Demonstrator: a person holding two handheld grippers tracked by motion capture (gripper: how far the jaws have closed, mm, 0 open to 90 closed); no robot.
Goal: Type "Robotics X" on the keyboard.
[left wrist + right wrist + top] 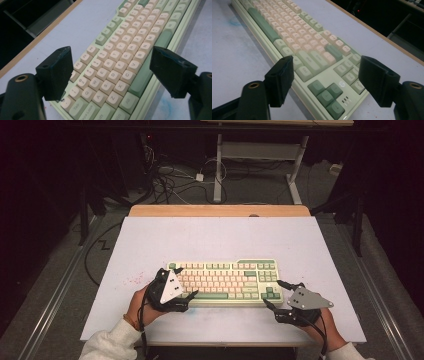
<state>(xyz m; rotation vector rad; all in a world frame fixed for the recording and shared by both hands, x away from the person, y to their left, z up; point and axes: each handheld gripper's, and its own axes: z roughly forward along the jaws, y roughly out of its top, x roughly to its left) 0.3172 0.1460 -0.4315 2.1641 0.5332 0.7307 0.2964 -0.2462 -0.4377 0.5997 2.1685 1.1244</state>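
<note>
Presently on the worktop [150, 240]: 1 mechanical keyboard [225, 279], pale green case, cream and green keycaps, lying flat near the front edge, roughly centred, its long side parallel to that edge.

Left claw [184, 282]: held in the person's left hand [137, 305] at the keyboard's left end, a grey 3-cornered plate on top. In the left gripper view its 2 black jaws stand wide apart, 1 over the far-edge keys and 1 out past the keyboard's front edge, with the letter rows and the long green space bar [150, 62] between them. The pads press on nothing; whether they touch the case cannot be told.

Right claw [274, 294]: held in the person's right hand [320, 332] at the keyboard's right front corner, likewise plated. In the right gripper view its jaws are spread broadly, 1 beside the front edge over bare worktop, 1 above the far right corner. Between them lie the 4 dark green arrow keys [325, 96] and a small printed logo [341, 84]. Nothing is gripped.

Surroundings: wooden strip along the worktop's far edge; faint red and blue specks on the white surface; white-framed table legs [260, 165] and loose cables [170, 180] on the grey floor beyond. White sleeves enter from the bottom of the high view.
</note>
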